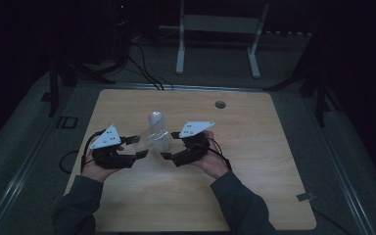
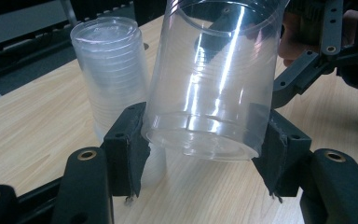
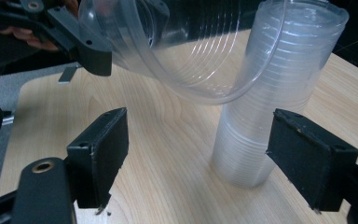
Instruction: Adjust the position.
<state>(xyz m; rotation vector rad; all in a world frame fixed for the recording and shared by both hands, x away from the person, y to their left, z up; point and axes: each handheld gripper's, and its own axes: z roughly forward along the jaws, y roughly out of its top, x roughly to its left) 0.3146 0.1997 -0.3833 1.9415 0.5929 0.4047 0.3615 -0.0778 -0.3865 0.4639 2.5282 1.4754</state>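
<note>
So the left tool (image 1: 138, 153) is clamped on the base of a clear plastic cup (image 2: 209, 88), which sits tilted between its jaws with the open mouth pointing off toward the other hand. Just past that cup, a stack of cups (image 3: 270, 116) stands upright on the table (image 1: 254, 147). The right tool (image 3: 196, 158) has its jaws spread wide with nothing gripped, and the stack is just ahead of them, nearer the right-hand jaw.

The left claw (image 1: 139, 154) is clamped tight, while the right claw (image 1: 165, 155) faces it with jaws spread wide.
</note>
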